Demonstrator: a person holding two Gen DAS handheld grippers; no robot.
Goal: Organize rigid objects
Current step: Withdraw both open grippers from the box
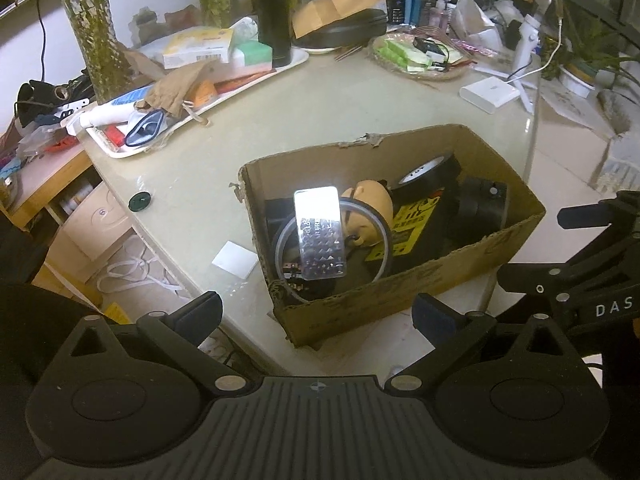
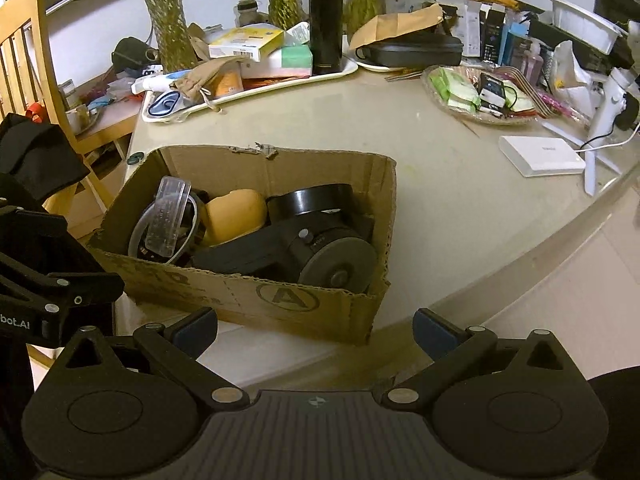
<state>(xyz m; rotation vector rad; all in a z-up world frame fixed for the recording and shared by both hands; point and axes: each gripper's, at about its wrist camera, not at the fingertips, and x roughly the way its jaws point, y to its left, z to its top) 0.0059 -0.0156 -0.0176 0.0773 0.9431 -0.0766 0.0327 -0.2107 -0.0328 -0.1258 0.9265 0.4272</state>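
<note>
An open cardboard box (image 1: pixel 440 280) (image 2: pixel 256 304) sits at the near edge of the beige table. It holds a clear plastic case (image 1: pixel 320 236) (image 2: pixel 168 216), a grey ring (image 1: pixel 288 236), a tan doll head (image 1: pixel 372 208) (image 2: pixel 234 216), a black tape roll (image 1: pixel 430 172) (image 2: pixel 310 200), a yellow-labelled black item (image 1: pixel 416 220) and a black wheeled device (image 1: pixel 482 208) (image 2: pixel 320 256). My left gripper (image 1: pixel 316 314) is open and empty, just in front of the box. My right gripper (image 2: pixel 316 330) is open and empty, also in front of the box.
A white tray (image 1: pixel 208 96) (image 2: pixel 280 84) of clutter with a black flask (image 1: pixel 274 12) (image 2: pixel 326 16) stands at the back left. A wicker basket (image 1: pixel 420 56) (image 2: pixel 480 92) and white power bank (image 1: pixel 490 94) (image 2: pixel 540 156) lie back right. A green disc (image 1: pixel 139 201) lies left of the box.
</note>
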